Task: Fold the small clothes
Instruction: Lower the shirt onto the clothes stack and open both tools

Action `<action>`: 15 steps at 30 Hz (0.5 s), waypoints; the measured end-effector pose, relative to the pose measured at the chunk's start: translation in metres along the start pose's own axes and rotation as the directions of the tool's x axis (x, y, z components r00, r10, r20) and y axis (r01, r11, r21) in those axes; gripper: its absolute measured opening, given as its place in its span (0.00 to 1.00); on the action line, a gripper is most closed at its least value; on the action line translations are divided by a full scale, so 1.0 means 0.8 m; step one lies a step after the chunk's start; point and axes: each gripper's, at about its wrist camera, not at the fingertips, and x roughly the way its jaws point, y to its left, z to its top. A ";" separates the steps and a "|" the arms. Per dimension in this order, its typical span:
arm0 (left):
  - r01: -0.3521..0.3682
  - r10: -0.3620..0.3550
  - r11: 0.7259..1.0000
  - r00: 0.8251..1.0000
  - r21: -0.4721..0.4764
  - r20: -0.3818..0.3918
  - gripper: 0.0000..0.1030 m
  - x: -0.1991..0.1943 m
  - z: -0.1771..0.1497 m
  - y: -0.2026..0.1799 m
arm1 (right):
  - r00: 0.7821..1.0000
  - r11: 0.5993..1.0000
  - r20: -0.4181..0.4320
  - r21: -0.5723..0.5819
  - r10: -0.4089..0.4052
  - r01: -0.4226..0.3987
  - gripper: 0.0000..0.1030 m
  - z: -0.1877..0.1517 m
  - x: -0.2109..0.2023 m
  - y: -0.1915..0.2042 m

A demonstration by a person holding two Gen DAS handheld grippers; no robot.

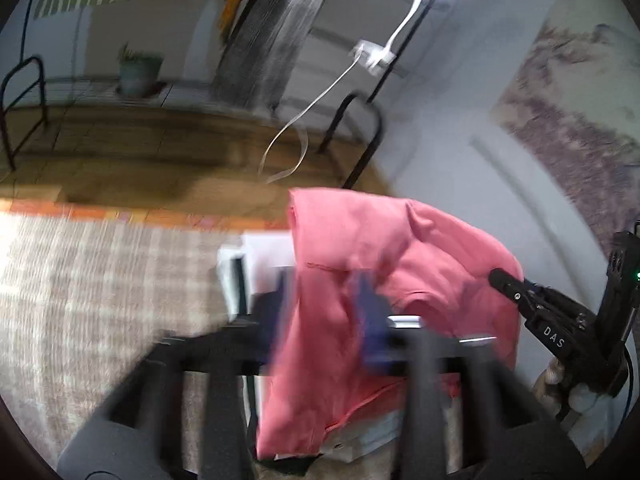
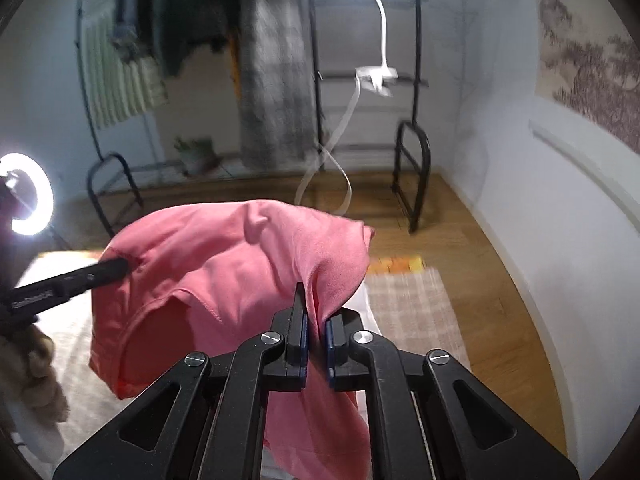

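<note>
pinching soft pink garment (image 2: 224, 264), both hand-held grippers

Pink garment (image 2: 224, 276) is hanging stretched between both grippers, filling the space straight ahead of each. Right gripper (image 2: 316, 332) is clamping one edge, left gripper (image 2: 116, 268) the other. Open air is showing above the cloth. Beyond it, a black metal rack (image 2: 412, 176) and a dangling white strap (image 2: 344, 132) are standing over the wood floor (image 2: 472, 240).
</note>
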 end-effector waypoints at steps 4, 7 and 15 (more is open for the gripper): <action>-0.025 0.025 0.999 1.000 -0.024 -0.005 0.53 0.005 -0.007 0.019 | 0.994 0.996 -0.074 0.030 -0.079 0.082 0.26 -0.011 0.028 -0.007; -0.023 0.023 1.000 0.999 -0.006 -0.026 0.53 0.007 -0.013 0.026 | 0.995 0.996 -0.077 0.062 -0.066 0.071 0.28 -0.023 0.027 -0.012; 0.050 -0.069 0.991 0.986 -0.125 -0.152 0.53 0.012 -0.052 0.054 | 0.994 0.966 -0.074 0.240 -0.080 0.096 0.52 -0.061 0.008 -0.054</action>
